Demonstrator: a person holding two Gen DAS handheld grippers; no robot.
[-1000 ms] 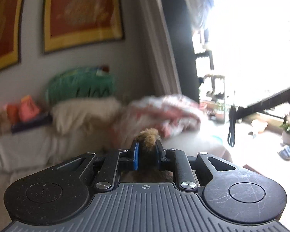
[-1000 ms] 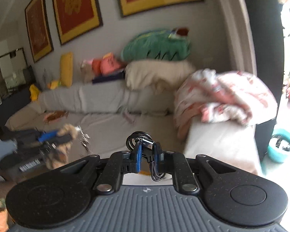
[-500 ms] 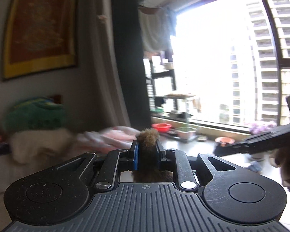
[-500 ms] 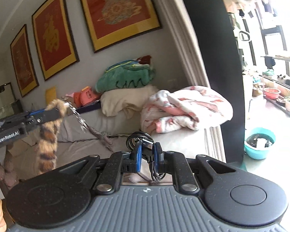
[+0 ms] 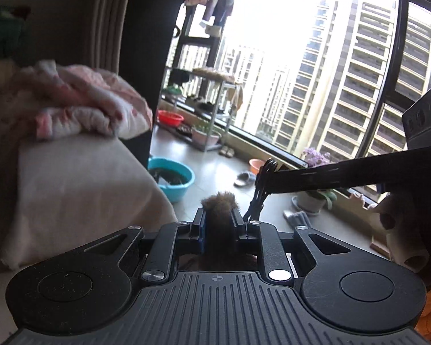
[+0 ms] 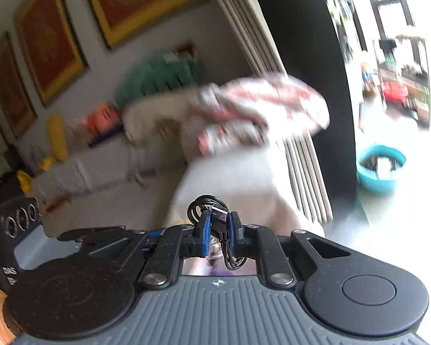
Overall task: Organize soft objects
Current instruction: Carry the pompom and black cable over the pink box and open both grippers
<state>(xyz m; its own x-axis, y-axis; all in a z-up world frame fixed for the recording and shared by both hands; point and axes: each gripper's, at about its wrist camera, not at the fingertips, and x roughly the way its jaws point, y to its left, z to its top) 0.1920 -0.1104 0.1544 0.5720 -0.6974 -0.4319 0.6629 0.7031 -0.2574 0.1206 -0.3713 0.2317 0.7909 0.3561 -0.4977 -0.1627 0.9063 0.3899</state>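
A brown furry soft object [image 5: 219, 224] stands upright between the jaws of the left gripper [image 5: 219, 227], its fuzzy rounded tip rising just above them and its lower part hanging out of sight below. A coiled black cable [image 6: 215, 224] with a flat plug end is pinched between the jaws of the right gripper [image 6: 219, 230], loops bulging out at top left and dangling beneath. A rumpled pink-and-white blanket [image 5: 80, 100] lies heaped on the end of a pale sofa [image 5: 80, 184], blurred in both views.
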